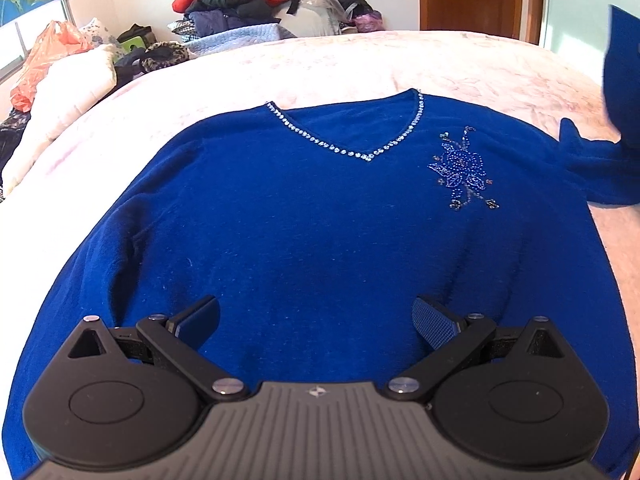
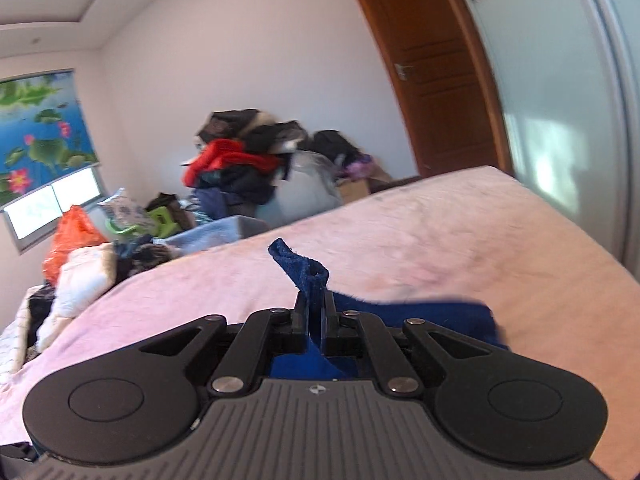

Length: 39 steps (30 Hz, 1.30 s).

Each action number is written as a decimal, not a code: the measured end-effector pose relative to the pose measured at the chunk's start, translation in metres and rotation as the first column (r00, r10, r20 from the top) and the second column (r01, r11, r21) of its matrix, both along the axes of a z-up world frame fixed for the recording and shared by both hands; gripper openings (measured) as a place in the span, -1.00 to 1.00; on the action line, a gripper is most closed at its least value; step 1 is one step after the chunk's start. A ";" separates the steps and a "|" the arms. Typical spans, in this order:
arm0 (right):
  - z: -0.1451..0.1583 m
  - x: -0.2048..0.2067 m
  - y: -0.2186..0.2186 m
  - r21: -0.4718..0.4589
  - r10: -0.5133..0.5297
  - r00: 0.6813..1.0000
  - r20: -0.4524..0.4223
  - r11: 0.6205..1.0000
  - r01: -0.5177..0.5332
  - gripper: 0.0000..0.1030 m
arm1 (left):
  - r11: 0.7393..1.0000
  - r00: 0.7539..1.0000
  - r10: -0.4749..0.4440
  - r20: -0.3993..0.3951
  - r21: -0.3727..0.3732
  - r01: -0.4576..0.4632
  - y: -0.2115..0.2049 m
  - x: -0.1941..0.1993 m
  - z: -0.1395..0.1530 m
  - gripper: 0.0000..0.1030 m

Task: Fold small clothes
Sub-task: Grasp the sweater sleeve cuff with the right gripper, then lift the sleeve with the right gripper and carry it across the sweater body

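Right tool (image 2: 313,312) clamped on sleeve (image 2: 308,276), lifted beside sweater (image 1: 320,232); left tool (image 1: 316,320) apart over hem, fold inward toward V-neck (image 1: 370,156).

The right gripper (image 2: 314,312) has its jaws pressed together on a strip of blue fabric (image 2: 308,276), whose frayed end stands up above the fingertips while the rest trails away to the right over the bed (image 2: 460,232). The bed wears a pale pink cover. Beyond its far edge a heap of clothes (image 2: 240,160) sits against the wall, red and dark pieces mixed. A brown wooden door (image 2: 436,80) stands past the far right corner.
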State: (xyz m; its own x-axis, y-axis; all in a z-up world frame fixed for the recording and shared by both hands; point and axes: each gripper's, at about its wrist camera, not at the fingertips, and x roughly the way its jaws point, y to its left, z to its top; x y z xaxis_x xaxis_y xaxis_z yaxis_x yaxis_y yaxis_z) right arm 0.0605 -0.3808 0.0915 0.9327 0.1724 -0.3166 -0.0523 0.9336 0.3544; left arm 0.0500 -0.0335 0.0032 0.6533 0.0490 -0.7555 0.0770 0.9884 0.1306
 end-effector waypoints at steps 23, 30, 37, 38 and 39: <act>0.001 0.059 0.108 0.120 0.206 0.979 -0.004 0.972 -0.204 -0.87 | 0.991 0.990 0.088 0.111 0.094 -0.099 0.045 0.001 0.018 1.00; 0.019 0.085 0.159 0.123 0.296 0.955 0.013 0.947 -0.296 -0.87 | 0.988 0.987 0.111 0.112 0.098 -0.122 0.060 0.003 0.021 1.00; -0.005 0.109 0.225 0.140 0.410 0.910 -0.056 0.906 -0.399 -0.87 | 0.982 0.986 0.137 0.096 0.121 -0.148 0.079 -0.002 0.022 1.00; -0.008 0.112 0.233 0.142 0.422 0.904 -0.065 0.901 -0.410 -0.87 | 0.981 0.986 0.139 0.090 0.121 -0.149 0.082 -0.003 0.022 1.00; -0.012 0.115 0.241 0.147 0.434 0.898 -0.074 0.895 -0.421 -0.87 | 0.981 0.986 0.141 0.089 0.120 -0.151 0.085 -0.006 0.023 1.00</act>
State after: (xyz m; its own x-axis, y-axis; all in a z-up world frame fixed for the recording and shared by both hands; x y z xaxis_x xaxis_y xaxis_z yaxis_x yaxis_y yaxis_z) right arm 0.1751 -0.1395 0.0798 0.7238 0.5910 -0.3561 -0.3935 0.7775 0.4906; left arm 0.0442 0.0520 0.0262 0.6901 0.2395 -0.6830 -0.0826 0.9635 0.2545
